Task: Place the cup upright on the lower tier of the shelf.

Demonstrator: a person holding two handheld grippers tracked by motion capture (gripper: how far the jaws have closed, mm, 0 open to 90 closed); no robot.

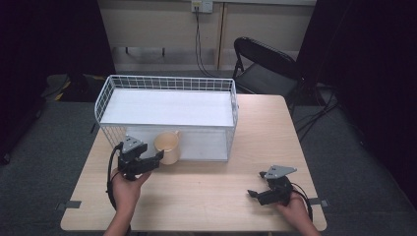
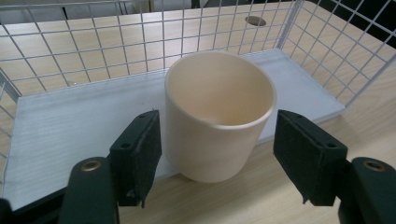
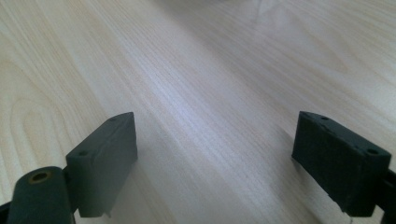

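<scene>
A cream cup [image 1: 167,147] stands upright at the open front of a white wire rack [image 1: 167,83]. In the left gripper view the cup [image 2: 219,116] rests at the front edge of the rack's white bottom board [image 2: 70,121]. My left gripper [image 1: 151,156] is open with one jaw on each side of the cup [image 2: 217,140]. Its left pad [image 2: 140,149] is almost against the cup wall, while the right pad [image 2: 303,154] stands a little off. My right gripper [image 1: 256,184] lies low over the bare wood at the table's front right, open with nothing between its jaws [image 3: 215,135].
The rack has a white top shelf [image 1: 167,108] and wire sides that close in the cup's far side. A wooden table [image 1: 255,147] has free room to the right of the rack. A black folding chair [image 1: 265,64] stands behind the table's right corner.
</scene>
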